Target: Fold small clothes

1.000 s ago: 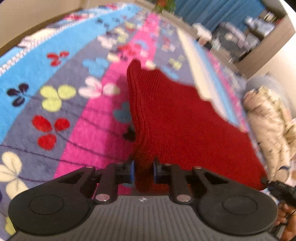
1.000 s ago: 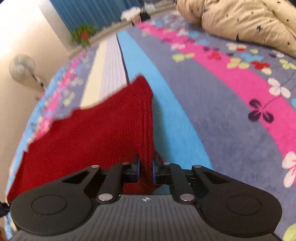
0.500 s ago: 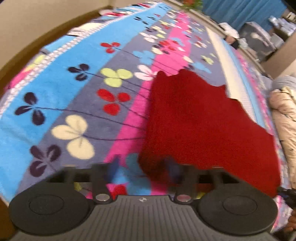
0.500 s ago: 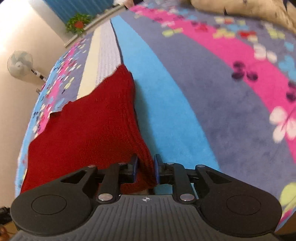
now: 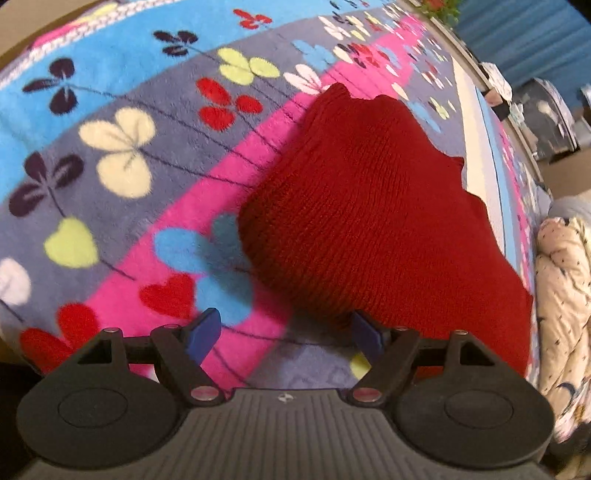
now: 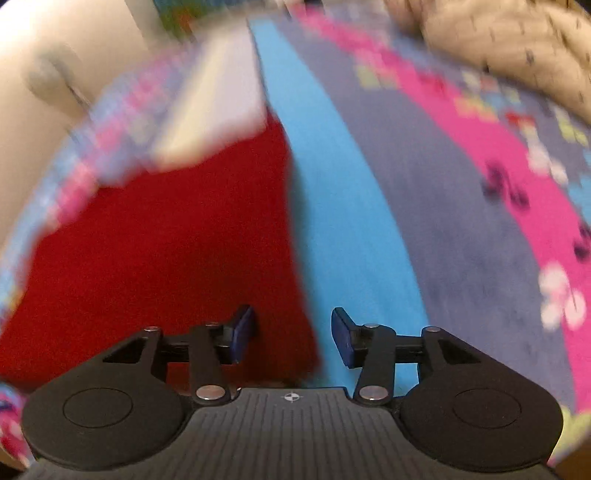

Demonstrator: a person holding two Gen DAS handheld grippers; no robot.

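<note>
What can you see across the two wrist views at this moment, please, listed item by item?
Knitted garment: one, dark red, lying on the blanket, its near edge by both grippers.
Blanket: one, striped blue, grey and pink with flower shapes, covering the surface.
Quilt: one, cream with small dark marks, bunched at the right edge of the left wrist view.
Curtain: blue, far background.
Fan: one, pale, blurred, by the wall.
Left gripper: black with blue pads, jaws open and just widened, nothing between them.
Right gripper: same build, jaws just opening, straddling the garment's edge without pressing.
</note>
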